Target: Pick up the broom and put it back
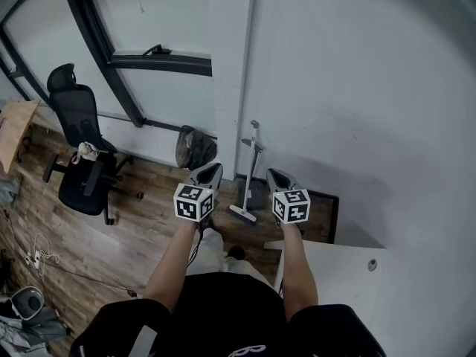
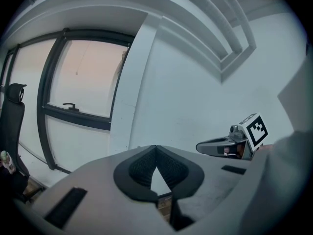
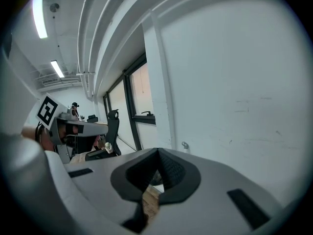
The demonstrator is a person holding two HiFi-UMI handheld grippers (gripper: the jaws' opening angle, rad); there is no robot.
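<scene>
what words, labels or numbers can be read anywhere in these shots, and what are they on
No text can be read in any of the three views.
left marker cube, on the left gripper: black-and-white square pattern only, no letters or digits.
right marker cube, on the right gripper: the same, pattern only.
white print on the person's black shirt: cut off at the frame edge, unreadable.

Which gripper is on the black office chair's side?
The left gripper: the black office chair stands off to its left, while the right gripper is nearer the white table.
</scene>
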